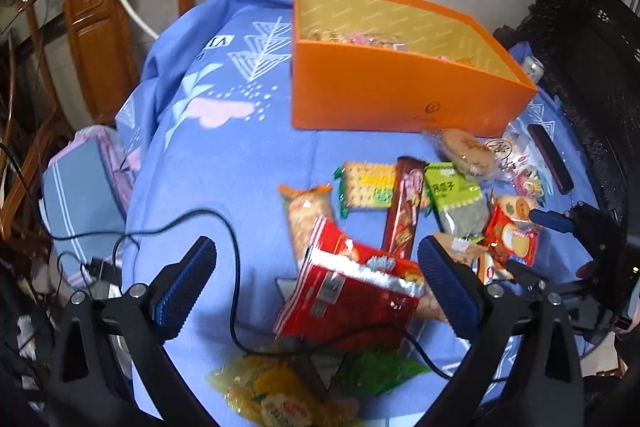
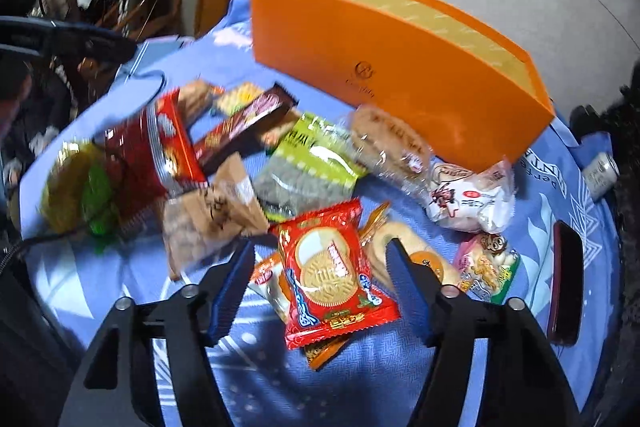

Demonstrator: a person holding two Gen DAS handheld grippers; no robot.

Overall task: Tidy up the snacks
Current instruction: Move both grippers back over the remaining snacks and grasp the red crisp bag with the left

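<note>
- One orange box (image 1: 400,95) stands at the far side of our blue cloth (image 1: 224,167), some snacks inside.
- Our left gripper (image 1: 320,291) gapes wide over the big red bag (image 1: 348,295).
- Our right gripper (image 2: 322,291) spreads wide around the red biscuit packet (image 2: 332,275).

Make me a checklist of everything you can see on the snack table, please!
Surface: blue patterned cloth.
Job's things: orange box upright, a few snacks inside; loose packets in front, including red biscuit packet, green packet, big red bag.
Clutter: drink can and a dark flat case.
Grippers: left gripper open over the big red bag; right gripper open around the red biscuit packet.
Cables: black cable across the cloth.
Surroundings: wooden chair, tiled floor.
</note>
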